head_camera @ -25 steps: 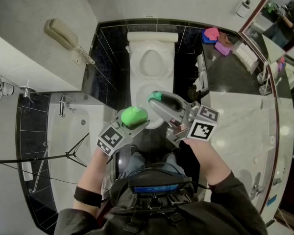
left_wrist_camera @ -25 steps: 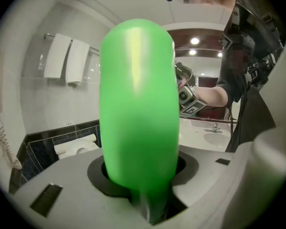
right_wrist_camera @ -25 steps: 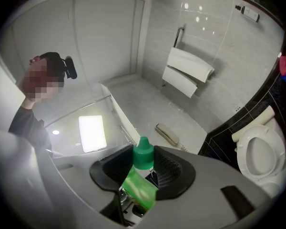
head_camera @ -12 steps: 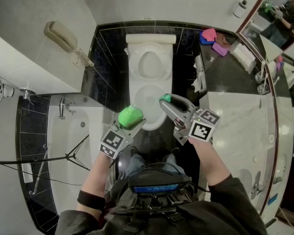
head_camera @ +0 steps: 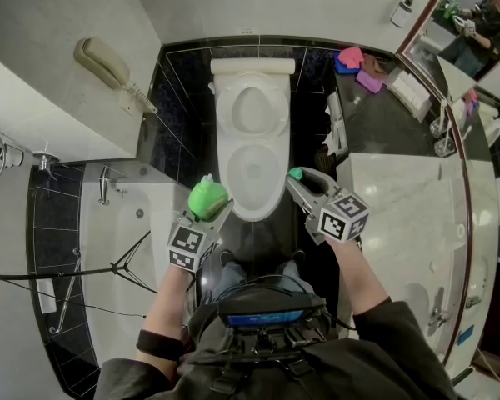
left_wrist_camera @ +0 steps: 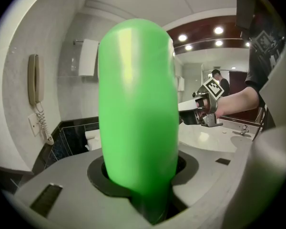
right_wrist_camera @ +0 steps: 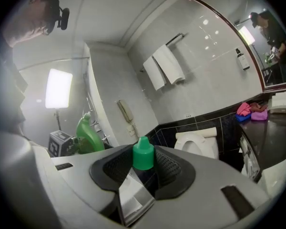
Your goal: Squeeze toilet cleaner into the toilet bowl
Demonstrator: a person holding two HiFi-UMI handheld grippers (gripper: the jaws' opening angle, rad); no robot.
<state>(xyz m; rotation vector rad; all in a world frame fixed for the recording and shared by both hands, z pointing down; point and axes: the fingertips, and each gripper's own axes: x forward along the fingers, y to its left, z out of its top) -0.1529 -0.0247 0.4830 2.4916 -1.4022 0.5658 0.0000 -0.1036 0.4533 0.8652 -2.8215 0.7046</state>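
Nearest the person are two grippers, one in each hand, held apart on either side of the front of the toilet. The left gripper [head_camera: 202,222] has its jaws clamped on the one green bottle of toilet cleaner [left_wrist_camera: 138,109], which stands upright in the grip just beside the bowl's left front edge. The right gripper [head_camera: 304,183] has its jaws closed on the single green cap [right_wrist_camera: 143,155], near the bowl's right front edge. The bottle and cap are well apart.

Between them lies the one toilet bowl [head_camera: 229,182], open, its lid [head_camera: 252,107] raised against the tank [head_camera: 252,65].

The bathtub [head_camera: 125,223] edge hems the toilet in on the left and the marble counter [head_camera: 408,223] does so on the right, leaving only narrow dark floor strips on both sides.

Farther off, one wall phone [head_camera: 108,65] hangs on the left. Two cloths, one pink [head_camera: 354,57] and one purple [head_camera: 371,80], lie on the black ledge. Two towels [right_wrist_camera: 164,68] hang on a bar on the wall.
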